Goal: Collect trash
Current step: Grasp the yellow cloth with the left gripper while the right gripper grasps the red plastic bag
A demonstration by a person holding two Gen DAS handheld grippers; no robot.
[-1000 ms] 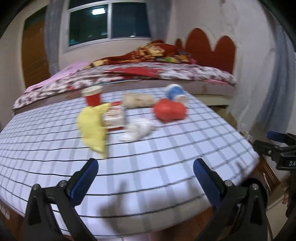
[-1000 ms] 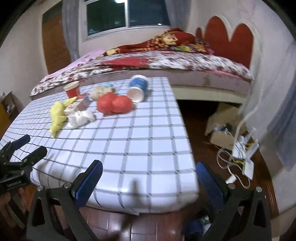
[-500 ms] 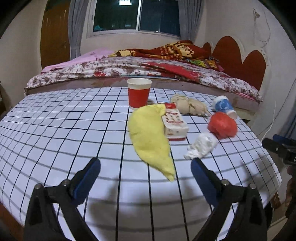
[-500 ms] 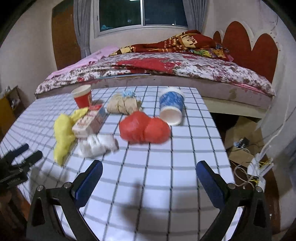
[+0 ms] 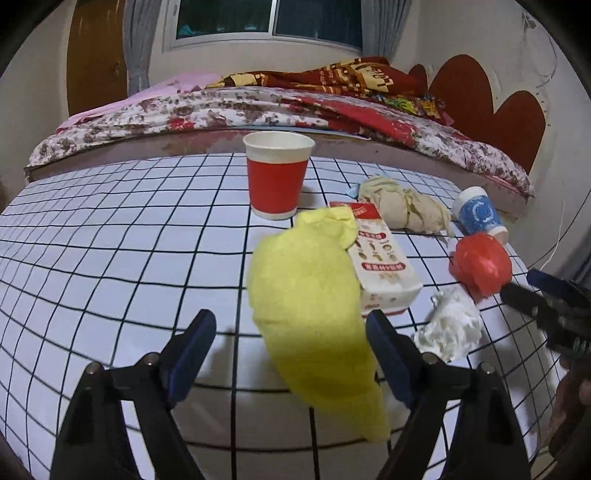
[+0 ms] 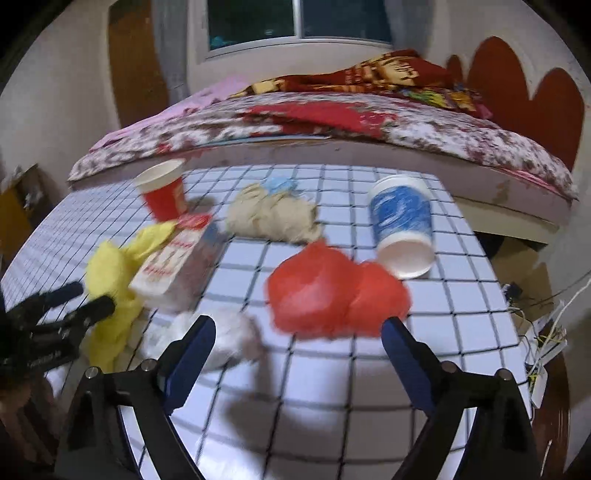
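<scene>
The left gripper had just been narrowing, jaws apart around the yellow cloth, not clamped; the right gripper likewise, nothing gripped; beyond lay the red bag, carton, red cup on the checked table.

Bedroom, night. Dark window in a white frame on the far cream wall, grey curtains either side. Brown wooden door to the left of it. Bed along the back with floral quilt, pink sheet at left end, red patterned blanket heaped on top. Red scalloped headboard against the right wall. Worktop in front, covered by white cloth with black grid. Right side: dark wood floor, cardboard box, white power strip with cables. Dim indoor light.
</scene>
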